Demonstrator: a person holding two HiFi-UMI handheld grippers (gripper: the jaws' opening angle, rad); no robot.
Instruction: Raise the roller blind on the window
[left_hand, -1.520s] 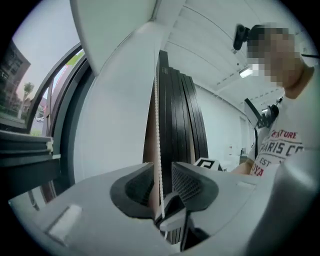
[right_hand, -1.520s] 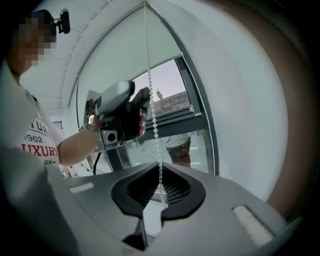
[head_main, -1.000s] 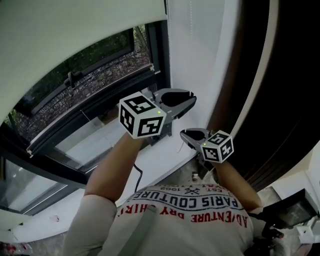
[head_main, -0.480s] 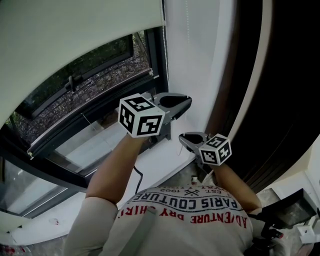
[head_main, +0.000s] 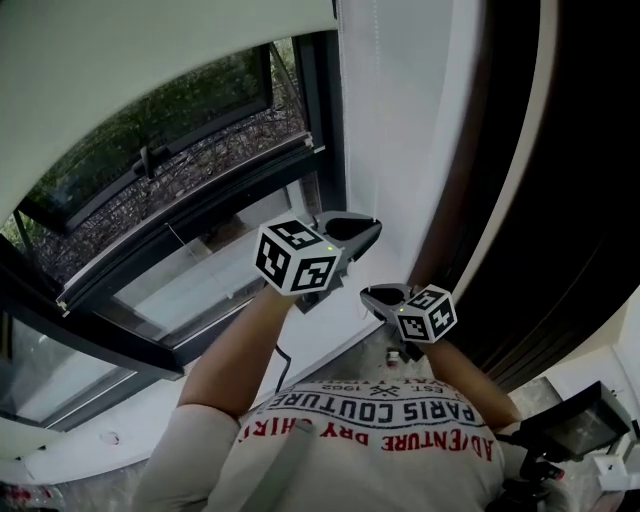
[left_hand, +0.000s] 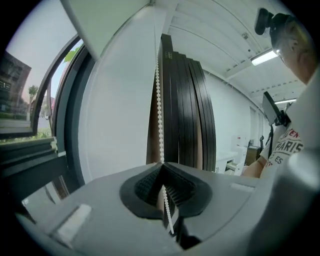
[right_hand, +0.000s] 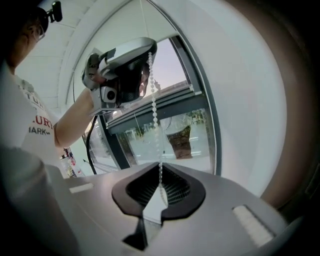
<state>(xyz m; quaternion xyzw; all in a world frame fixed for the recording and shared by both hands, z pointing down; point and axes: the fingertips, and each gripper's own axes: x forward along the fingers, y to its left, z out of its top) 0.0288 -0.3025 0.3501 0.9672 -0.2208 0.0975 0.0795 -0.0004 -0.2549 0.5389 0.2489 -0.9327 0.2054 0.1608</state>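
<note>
Left claw (left_hand: 162, 167), right claw (right_hand: 160, 170) both clamped on white beaded chain (left_hand: 160, 100) between ribbed black pads (left_hand: 145, 187).

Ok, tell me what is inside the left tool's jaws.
A white beaded blind cord runs between the jaws of the left tool, which are closed on it at their tips. Below the grip it passes behind the tool's grey body, so its lower run is covered.

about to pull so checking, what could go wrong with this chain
The thin bead chain is pinched only near the tip of the left tool, so it may slip under a hard pull. The right tool clamps the same strand lower down; moving the tools apart could strain or snap it.
</note>
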